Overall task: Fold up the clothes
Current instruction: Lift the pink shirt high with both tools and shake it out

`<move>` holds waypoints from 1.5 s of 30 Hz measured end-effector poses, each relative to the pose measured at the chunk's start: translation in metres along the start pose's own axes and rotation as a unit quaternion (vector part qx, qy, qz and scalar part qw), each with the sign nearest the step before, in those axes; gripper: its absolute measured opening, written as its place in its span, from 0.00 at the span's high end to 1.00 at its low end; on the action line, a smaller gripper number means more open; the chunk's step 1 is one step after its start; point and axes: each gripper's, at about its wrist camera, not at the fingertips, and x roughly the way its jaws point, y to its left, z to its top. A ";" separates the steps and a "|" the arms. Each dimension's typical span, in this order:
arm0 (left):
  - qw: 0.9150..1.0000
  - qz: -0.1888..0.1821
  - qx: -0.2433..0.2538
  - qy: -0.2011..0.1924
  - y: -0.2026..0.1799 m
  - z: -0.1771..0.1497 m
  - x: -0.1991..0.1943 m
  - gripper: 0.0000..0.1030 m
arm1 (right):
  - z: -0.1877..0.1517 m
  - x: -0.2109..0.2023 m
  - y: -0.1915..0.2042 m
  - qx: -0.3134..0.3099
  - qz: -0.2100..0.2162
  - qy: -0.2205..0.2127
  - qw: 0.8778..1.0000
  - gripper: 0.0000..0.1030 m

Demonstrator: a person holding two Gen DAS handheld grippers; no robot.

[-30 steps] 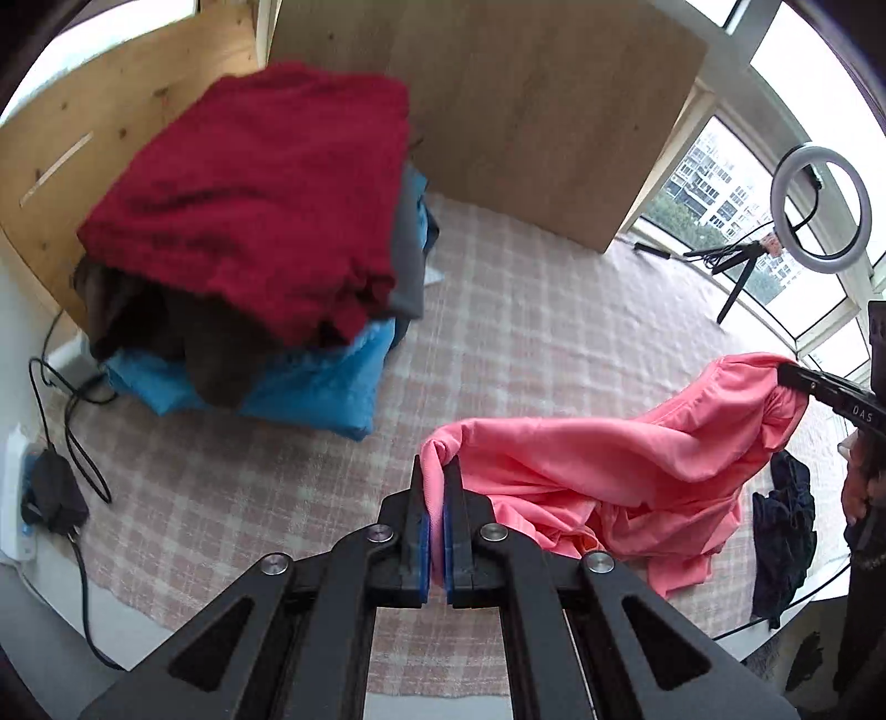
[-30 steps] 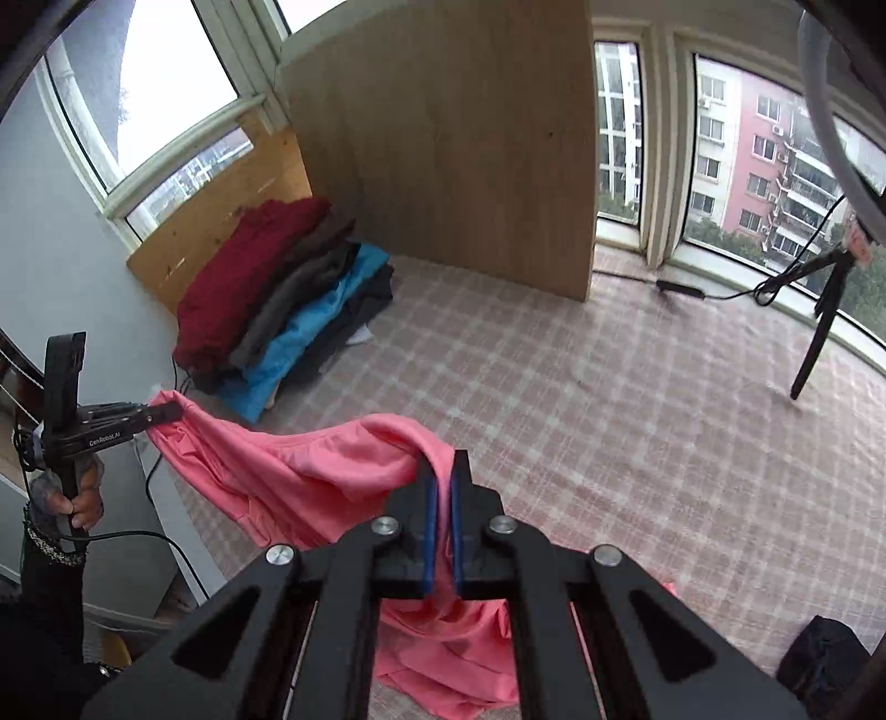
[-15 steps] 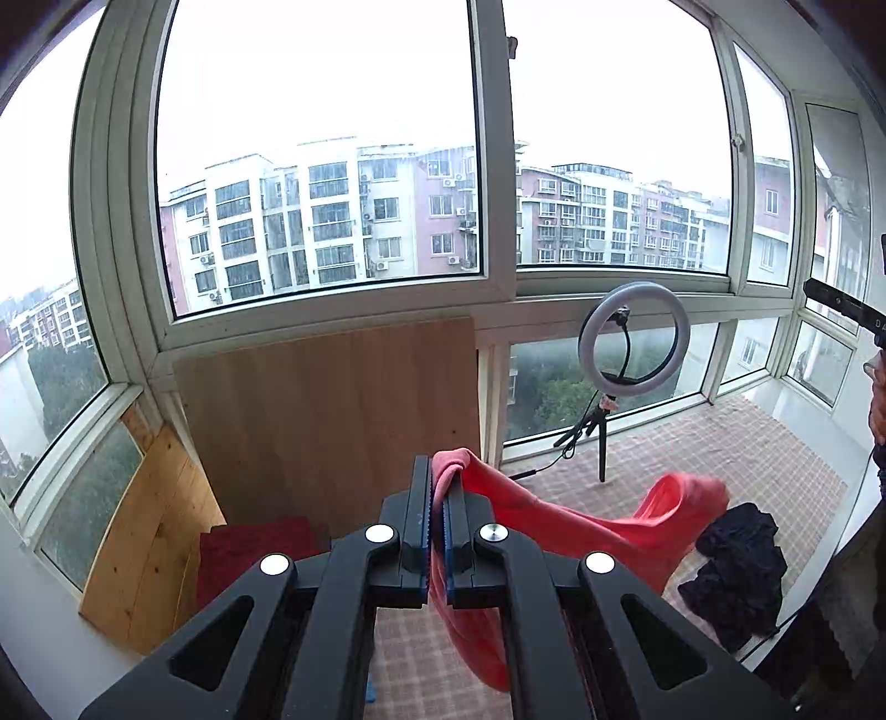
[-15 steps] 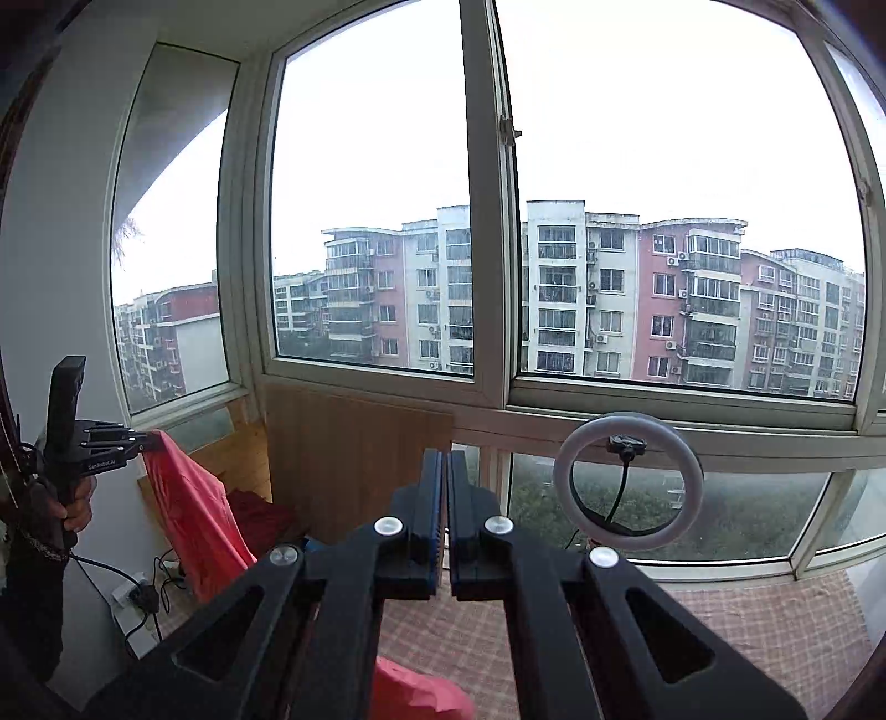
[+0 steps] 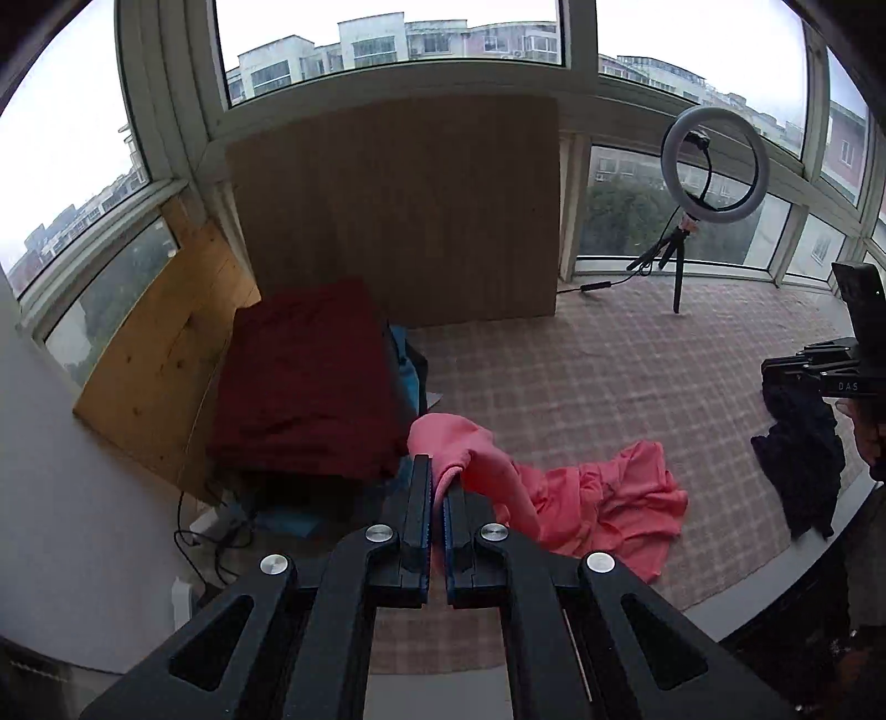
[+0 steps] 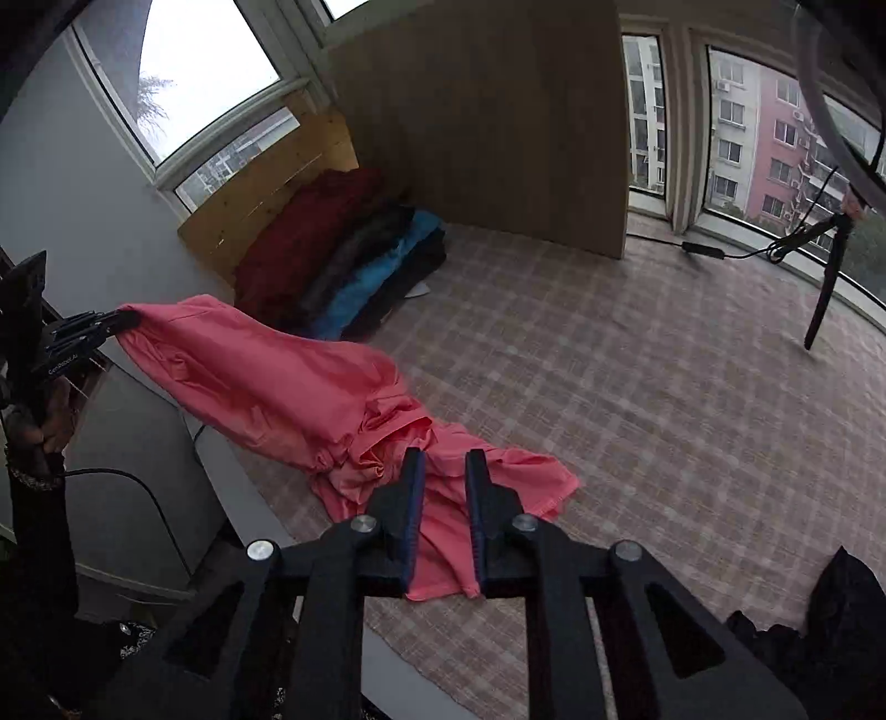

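Between the left gripper's [image 5: 437,479] shut fingers, pink garment [image 6: 266,387]; right gripper's [image 6: 444,471] opening, empty.

A ring light [image 5: 717,165] on a small tripod stands on the checked cloth [image 5: 609,376] by the window [image 5: 387,44], its cable trailing past a wooden board [image 5: 398,210] propped against the frame. A second, paler board [image 5: 160,365] leans at the left wall.

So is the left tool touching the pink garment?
Touching. In the left wrist view the left tool is shut on a fold of the pink garment; the right wrist view shows the cloth hanging from it.
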 end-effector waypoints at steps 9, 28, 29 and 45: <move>0.974 0.049 -0.198 0.102 0.111 -0.142 0.047 0.98 | 0.073 0.208 0.081 -0.172 0.017 0.123 0.977 0.49; 0.983 0.081 -0.150 0.071 0.109 -0.092 0.025 0.98 | 0.106 0.175 0.096 -0.153 0.063 0.079 0.983 0.97; 0.986 0.085 -0.133 0.048 0.103 -0.072 0.009 0.98 | 0.120 0.136 0.089 -0.139 0.058 0.034 0.988 0.97; 0.962 0.047 0.124 -0.238 -0.050 0.175 -0.185 0.97 | 0.072 -0.375 0.071 -0.089 -0.147 -0.387 0.906 0.97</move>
